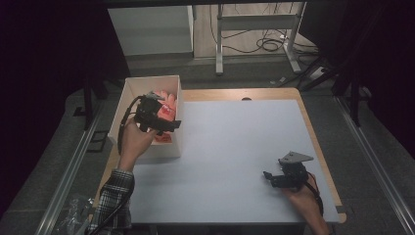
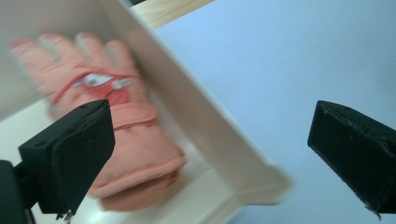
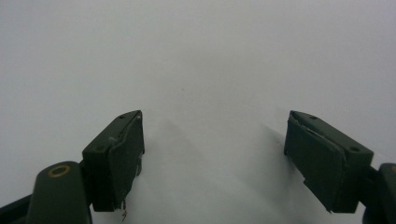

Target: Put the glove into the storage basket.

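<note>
No lettering, number or brand reads anywhere here. The pink glove (image 2: 116, 135), left of the frame, carries a white patch too blurred to read.

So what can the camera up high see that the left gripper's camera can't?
The high view takes in the person's two hands, the right gripper low on the table's right side, the whole left gripper over the box, and the floor with cables beyond the table. The left gripper view gets close: the pink glove with its fingers, a small patch and a cuff strap, between wide-open jaws. Both show the white box, the glove inside it and the pale blue tabletop.
</note>
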Tool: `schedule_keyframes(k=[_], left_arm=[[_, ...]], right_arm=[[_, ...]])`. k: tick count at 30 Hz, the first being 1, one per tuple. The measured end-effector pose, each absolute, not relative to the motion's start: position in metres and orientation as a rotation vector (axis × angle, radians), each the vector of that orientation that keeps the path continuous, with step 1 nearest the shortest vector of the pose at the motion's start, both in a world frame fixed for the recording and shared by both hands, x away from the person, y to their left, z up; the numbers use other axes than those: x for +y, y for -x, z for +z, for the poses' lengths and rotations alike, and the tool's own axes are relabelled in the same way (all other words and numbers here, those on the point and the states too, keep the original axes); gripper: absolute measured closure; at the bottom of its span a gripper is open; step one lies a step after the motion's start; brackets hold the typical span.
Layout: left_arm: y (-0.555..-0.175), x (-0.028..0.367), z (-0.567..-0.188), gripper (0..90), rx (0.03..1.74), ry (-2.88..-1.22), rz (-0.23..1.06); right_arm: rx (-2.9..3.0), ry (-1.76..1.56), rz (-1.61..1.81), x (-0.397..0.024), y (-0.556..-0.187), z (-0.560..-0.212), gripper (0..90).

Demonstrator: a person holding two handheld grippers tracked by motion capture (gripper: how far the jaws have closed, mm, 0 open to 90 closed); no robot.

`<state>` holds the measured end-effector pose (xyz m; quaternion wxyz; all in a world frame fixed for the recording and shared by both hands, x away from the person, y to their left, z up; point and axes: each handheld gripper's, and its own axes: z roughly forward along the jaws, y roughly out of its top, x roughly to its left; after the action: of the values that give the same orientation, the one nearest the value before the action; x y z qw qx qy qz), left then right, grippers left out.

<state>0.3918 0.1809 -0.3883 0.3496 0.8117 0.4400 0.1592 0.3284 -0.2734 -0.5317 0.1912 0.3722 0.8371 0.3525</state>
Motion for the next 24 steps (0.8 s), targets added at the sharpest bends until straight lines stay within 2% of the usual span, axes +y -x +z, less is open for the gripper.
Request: schedule_keyframes(k=[17,24], left_arm=[[-0.363,0.101,-0.401,1.0,0.87,-2.185,0.365],[-0.353,0.077,-0.425,0.8,0.813,-2.208,0.321]], right_arm=[[2.352,-1.046,0.989,-0.273,-0.328,-0.532,20.3],[2.353,-1.048,0.988,-0.273,-0.328,-0.531,20.3]])
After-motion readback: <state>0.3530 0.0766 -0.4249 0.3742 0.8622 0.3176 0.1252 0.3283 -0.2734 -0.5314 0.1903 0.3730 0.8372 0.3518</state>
